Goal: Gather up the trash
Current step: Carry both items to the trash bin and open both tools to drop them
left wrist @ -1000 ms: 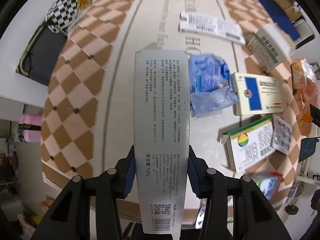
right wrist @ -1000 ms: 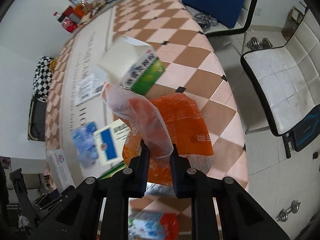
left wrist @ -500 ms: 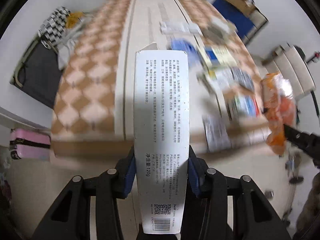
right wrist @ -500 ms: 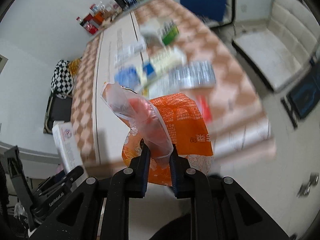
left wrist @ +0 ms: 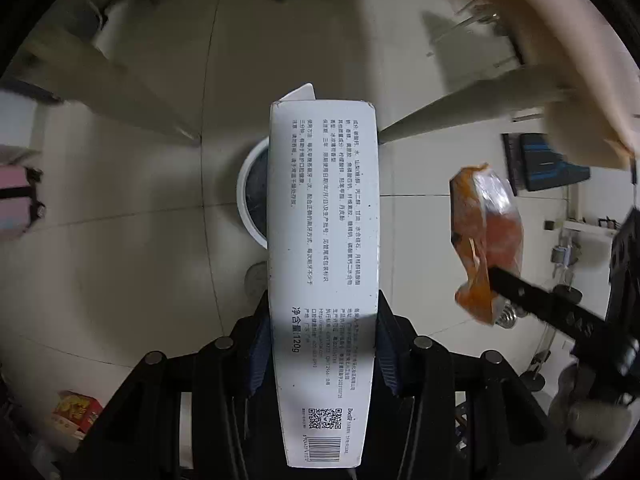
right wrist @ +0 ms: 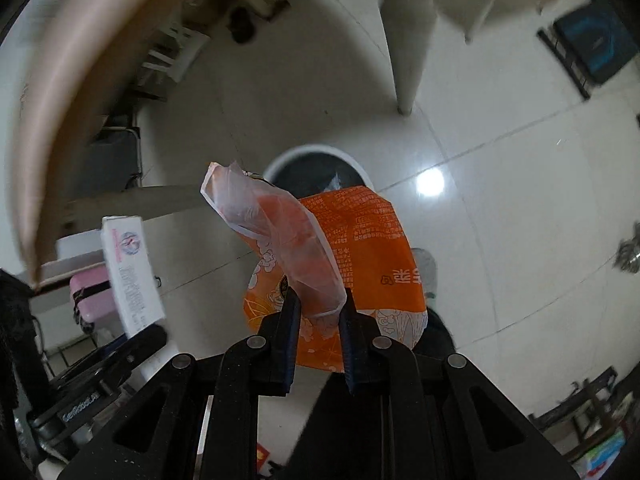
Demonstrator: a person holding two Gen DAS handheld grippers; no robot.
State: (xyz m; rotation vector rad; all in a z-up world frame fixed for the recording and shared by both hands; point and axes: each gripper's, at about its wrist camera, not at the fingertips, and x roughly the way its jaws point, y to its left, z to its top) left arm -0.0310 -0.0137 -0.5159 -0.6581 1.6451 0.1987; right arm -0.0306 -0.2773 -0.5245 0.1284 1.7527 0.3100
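A white-rimmed bin point(right wrist: 318, 172) stands on the tiled floor point(left wrist: 140, 248) below both tools. The left gripper point(left wrist: 323, 344) clamps a long white box point(left wrist: 323, 240) over it; the right gripper point(right wrist: 318, 324) pinches an orange wrapper point(right wrist: 360, 248) above the bin.

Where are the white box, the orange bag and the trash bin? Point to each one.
white box point(left wrist: 323, 216), left wrist view, middle of its printed face
orange bag point(right wrist: 372, 248), right wrist view, its printed side
trash bin point(right wrist: 316, 150), right wrist view, its white rim
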